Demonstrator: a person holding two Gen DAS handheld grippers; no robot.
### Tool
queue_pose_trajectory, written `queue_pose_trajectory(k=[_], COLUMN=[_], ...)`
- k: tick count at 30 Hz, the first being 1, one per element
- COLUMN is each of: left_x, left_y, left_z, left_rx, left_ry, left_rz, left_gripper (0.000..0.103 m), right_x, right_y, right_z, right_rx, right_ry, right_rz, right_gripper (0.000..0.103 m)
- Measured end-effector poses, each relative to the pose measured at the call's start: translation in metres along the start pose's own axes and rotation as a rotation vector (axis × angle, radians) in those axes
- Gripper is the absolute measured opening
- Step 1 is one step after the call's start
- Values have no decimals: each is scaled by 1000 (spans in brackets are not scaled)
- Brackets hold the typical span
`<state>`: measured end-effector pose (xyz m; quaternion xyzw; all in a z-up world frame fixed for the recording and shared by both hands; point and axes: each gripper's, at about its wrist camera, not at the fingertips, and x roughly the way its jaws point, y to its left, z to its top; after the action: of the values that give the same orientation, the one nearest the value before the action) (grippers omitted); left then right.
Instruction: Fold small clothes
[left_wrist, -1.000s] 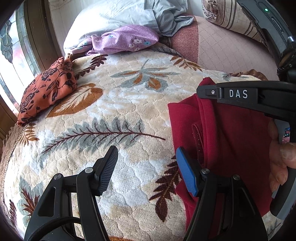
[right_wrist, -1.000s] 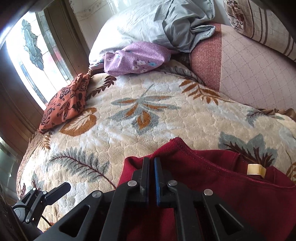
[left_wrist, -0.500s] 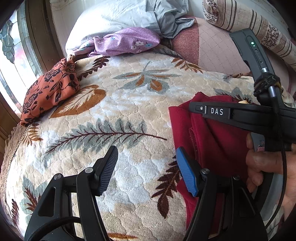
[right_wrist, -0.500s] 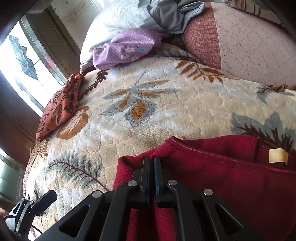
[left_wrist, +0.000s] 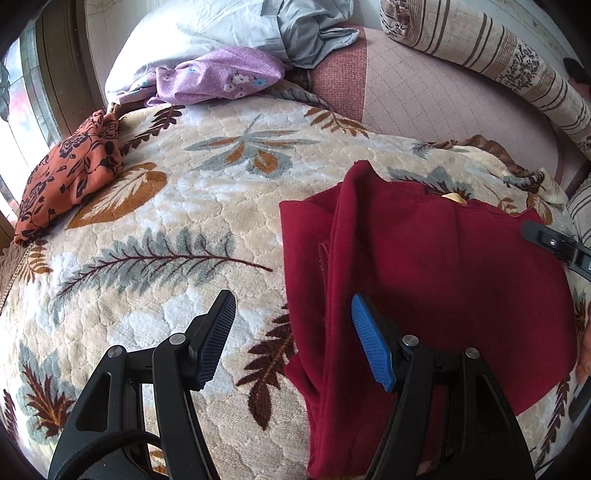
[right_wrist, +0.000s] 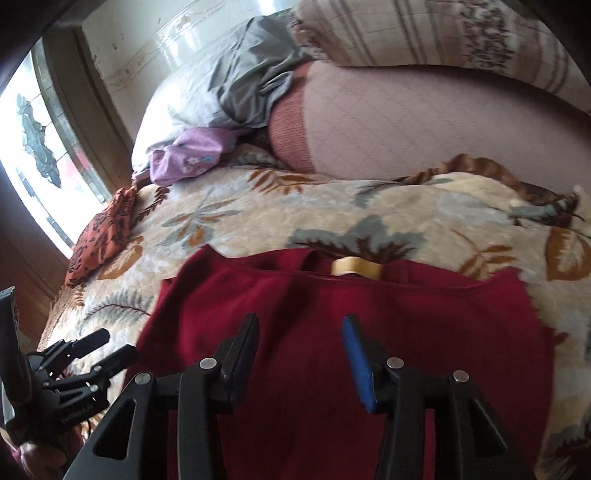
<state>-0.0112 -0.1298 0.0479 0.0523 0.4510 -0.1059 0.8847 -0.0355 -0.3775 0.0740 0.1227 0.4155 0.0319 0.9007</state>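
Note:
A dark red garment (left_wrist: 436, 280) lies folded on the leaf-patterned blanket (left_wrist: 192, 229), a folded flap along its left side. It also shows in the right wrist view (right_wrist: 332, 332), with a cream label (right_wrist: 354, 266) at its far edge. My left gripper (left_wrist: 293, 334) is open and empty, straddling the garment's left edge. My right gripper (right_wrist: 299, 360) is open and empty, just above the garment's middle; its tip shows at the right edge of the left wrist view (left_wrist: 554, 245).
An orange floral cloth (left_wrist: 70, 173) lies at the blanket's left edge by the window. A purple floral cloth (left_wrist: 218, 77) and grey bedding (left_wrist: 229, 29) lie at the back. A pink quilted cushion (left_wrist: 436, 110) and striped bolster (left_wrist: 491, 55) are back right.
My right gripper, shut on the red garment's flap, carried it right, opened, let go and drew back to the right. The garment now lies folded. My left gripper stayed open.

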Motion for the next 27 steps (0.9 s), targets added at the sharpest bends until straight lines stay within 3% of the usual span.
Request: queue_pose_trajectory(k=[4,7,10,12,16,27], left_x=[15,23,30,32,31,7], left_y=[-3,-1,0,2,2,-3], left_z=[1,2,3,3,5,-1], left_rx=[-22,-53,-68,-75,-69,-34], left_ry=[21,28,19,18,26,11], left_rz=[-3,-11,4,4,9,24], left_gripper=[66,66,78,79,79,79], right_x=[-27,-31,-16,1,-1,-61], right_y=[-62,-96,-121,-132,-131,-89], right_z=[-12,-18,-26,-32,-29,-39], right_rx=[50,89,105,128,138,91], right_ry=[-32,-20,12,36,3,-18], right_rz=[-147,-226,-280,-282,-292,-197], right_gripper=[44,37,30,27,25,27])
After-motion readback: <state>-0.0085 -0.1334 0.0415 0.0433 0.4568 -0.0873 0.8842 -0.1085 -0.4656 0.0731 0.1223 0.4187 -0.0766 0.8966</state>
